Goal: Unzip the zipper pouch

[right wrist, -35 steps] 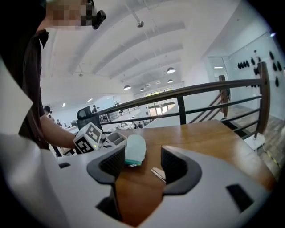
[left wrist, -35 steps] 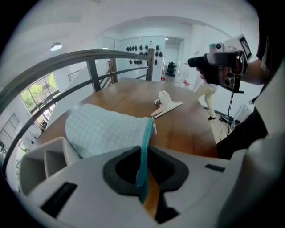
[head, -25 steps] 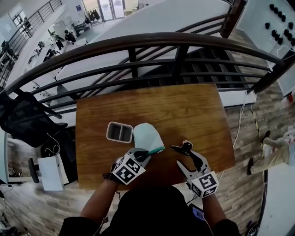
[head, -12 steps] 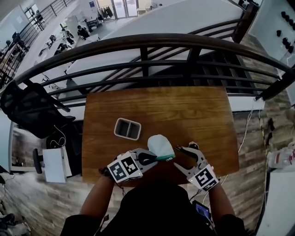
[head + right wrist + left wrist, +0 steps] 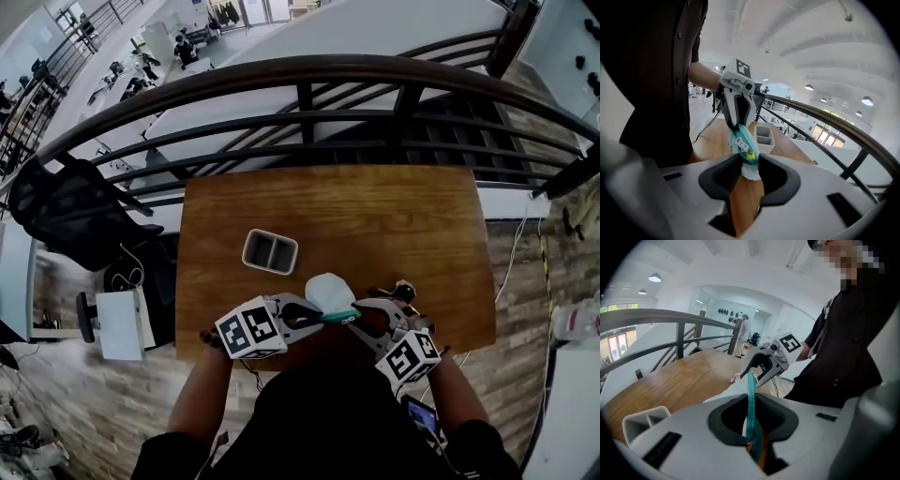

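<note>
zipper pouch [image 5: 328, 289] hangs above table [image 5: 422, 225], between both grippers; left gripper [image 5: 305, 316] nearly shut, clamping the teal zipper edge; right gripper [image 5: 747, 171], jaws just narrowing, pinches the opposite end; zipper pull [image 5: 741, 144] lies just past them, leftward.

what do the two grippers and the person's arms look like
Both the left gripper and the right gripper are pale grey plastic with black-lined fingers. Each carries a white cube printed with black square markers. The person wears a dark buttoned shirt; the forearms are bare of sleeves.
</note>
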`<control>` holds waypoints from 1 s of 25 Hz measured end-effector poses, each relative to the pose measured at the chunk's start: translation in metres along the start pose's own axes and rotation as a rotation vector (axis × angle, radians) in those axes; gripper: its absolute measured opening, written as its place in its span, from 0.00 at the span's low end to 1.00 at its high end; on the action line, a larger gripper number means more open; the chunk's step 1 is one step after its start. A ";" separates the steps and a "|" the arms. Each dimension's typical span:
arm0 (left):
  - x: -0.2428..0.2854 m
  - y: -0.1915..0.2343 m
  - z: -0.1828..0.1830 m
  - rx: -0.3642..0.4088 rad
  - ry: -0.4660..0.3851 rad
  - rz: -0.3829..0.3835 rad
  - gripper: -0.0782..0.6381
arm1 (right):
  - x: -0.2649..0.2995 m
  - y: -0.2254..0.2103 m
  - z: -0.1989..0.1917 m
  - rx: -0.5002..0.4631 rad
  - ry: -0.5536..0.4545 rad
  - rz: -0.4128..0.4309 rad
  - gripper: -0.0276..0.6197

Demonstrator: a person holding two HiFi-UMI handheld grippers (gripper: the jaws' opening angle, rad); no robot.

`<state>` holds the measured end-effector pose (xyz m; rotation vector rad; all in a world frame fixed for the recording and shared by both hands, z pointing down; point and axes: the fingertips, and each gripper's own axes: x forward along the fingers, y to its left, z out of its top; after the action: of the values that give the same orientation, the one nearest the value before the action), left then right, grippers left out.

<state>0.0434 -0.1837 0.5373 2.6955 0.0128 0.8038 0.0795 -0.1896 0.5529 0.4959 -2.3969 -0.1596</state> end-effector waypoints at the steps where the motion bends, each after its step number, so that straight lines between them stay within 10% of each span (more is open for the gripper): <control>1: -0.001 0.002 0.000 -0.008 -0.008 0.007 0.18 | 0.000 0.000 0.001 -0.007 0.001 -0.008 0.21; 14: -0.032 0.022 0.014 -0.007 -0.142 0.210 0.22 | -0.005 -0.007 0.011 0.141 0.001 -0.057 0.11; 25: -0.032 -0.010 0.022 -0.088 -0.275 0.160 0.22 | -0.009 -0.014 0.019 0.216 -0.025 -0.102 0.11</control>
<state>0.0292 -0.1839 0.4999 2.7237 -0.2985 0.4572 0.0779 -0.1997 0.5300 0.7195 -2.4267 0.0495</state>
